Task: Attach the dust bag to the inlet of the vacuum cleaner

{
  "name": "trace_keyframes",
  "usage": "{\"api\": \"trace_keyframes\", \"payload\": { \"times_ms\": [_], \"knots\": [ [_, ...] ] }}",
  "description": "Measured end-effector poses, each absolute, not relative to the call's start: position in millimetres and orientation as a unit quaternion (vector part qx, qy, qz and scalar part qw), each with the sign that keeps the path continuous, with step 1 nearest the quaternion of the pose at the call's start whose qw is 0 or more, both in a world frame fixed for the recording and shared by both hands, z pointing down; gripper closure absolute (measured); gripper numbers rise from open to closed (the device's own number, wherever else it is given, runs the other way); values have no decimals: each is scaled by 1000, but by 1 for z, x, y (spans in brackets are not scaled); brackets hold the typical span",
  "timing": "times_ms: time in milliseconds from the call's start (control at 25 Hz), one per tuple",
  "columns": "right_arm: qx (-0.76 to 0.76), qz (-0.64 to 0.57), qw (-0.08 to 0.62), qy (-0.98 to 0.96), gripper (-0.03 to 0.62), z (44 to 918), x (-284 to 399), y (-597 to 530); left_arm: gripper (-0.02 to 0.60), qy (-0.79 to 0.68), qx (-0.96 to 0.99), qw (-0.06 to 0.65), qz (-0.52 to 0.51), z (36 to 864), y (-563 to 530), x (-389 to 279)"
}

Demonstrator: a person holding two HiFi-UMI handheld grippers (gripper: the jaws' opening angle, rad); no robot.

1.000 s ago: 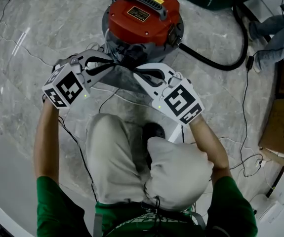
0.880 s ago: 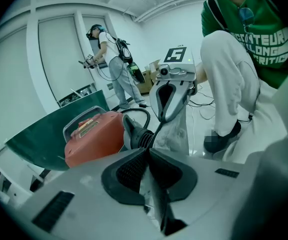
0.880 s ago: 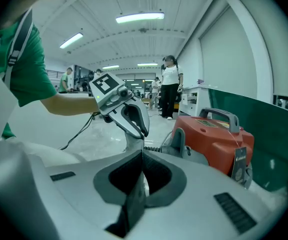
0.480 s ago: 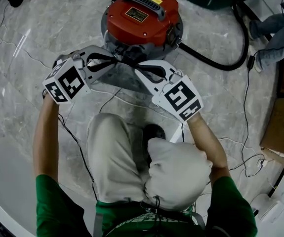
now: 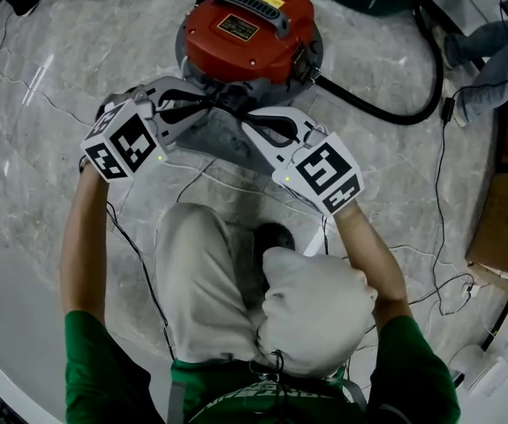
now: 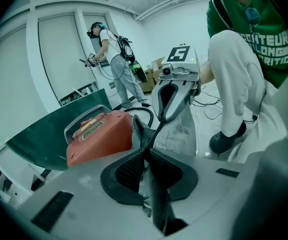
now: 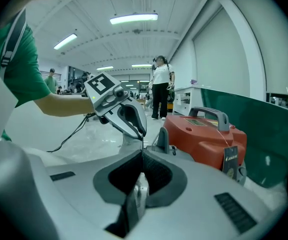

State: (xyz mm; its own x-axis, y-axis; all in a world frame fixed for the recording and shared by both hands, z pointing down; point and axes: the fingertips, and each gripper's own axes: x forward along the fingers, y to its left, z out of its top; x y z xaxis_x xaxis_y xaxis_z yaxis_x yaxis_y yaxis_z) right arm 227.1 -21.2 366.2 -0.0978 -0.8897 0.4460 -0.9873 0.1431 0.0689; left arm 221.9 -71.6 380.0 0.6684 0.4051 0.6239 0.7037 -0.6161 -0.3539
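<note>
The floor is grey stone with thin wires lying on it. A red vacuum cleaner sits on this floor, and a black hose curls out from its side. A person kneels just in front of it with a claw in each hand.

The grey dust bag hangs between the two claws, right up against the near side of the vacuum cleaner. I cannot tell if it is on the inlet.

The left gripper pinches one top edge of the bag. Its jaws have just been opening a little, but the thin edge is between them. The right gripper is closed tight on the other top edge. The two claw tips are very near each other.
</note>
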Motion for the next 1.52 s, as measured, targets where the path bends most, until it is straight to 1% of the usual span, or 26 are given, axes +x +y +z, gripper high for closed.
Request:
{"api": "trace_keyframes", "payload": {
  "times_ms": [160, 440, 800, 1080, 1160, 1360, 1520],
  "knots": [
    [644, 117, 201, -728, 579, 363, 229, -23, 546, -309, -869, 296, -248, 378, -74, 226],
    [652, 118, 191, -724, 579, 363, 232, -18, 541, -316, -862, 310, -246, 375, -69, 233],
    [650, 123, 181, -728, 579, 364, 234, -20, 540, -305, -879, 286, -231, 376, -72, 233],
    [655, 116, 177, -726, 577, 365, 232, -17, 538, -290, -885, 286, -226, 380, -72, 229],
    [659, 113, 177, -722, 577, 363, 232, -17, 534, -285, -889, 285, -219, 377, -72, 230],
    [671, 111, 177, -712, 577, 358, 235, -16, 526, -263, -908, 259, -196, 367, -78, 233],
    [677, 98, 171, -709, 577, 347, 234, -13, 526, -246, -913, 265, -187, 357, -80, 230]
  ]
}}
